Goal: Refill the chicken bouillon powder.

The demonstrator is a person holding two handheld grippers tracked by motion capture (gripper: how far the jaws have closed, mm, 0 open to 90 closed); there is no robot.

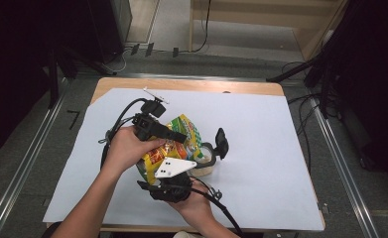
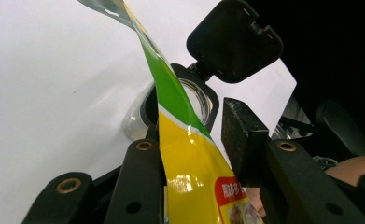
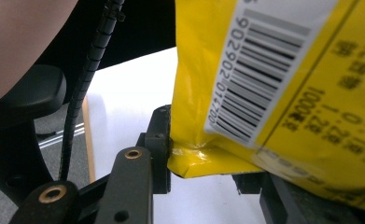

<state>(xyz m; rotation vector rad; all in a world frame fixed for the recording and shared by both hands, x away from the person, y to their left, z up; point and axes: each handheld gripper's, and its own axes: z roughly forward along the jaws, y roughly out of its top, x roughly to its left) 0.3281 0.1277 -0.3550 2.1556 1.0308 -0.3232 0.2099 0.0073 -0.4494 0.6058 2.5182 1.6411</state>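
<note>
We hold a yellow-and-green snack bag (image 1: 174, 141) above the white surface (image 1: 261, 129), both grippers clamped on it. Our left gripper (image 1: 174, 136) has its jaws closed on the bag's upper part; in the left gripper view the green-and-yellow film (image 2: 189, 154) runs up between them, pressed against one jaw, though we cannot tell how hard the other bears on it. Our right gripper (image 1: 169, 186) pinches the bag's lower corner, and in the right gripper view the folded yellow seam (image 3: 203, 161) sits squeezed between its jaws, with the barcode (image 3: 255, 79) just above.

Just beyond the left gripper stands a clear container (image 1: 206, 161) with a black flip lid (image 1: 222, 142) swung open; in the left gripper view its mouth (image 2: 194, 100) shows right behind the bag's edge.

We judge the step in hand to be pouring the bag's contents into that container, or getting ready to. The next move seems to call for tipping the bag's open end over the mouth, the right gripper lifting the bottom corner while the left steadies the top.
</note>
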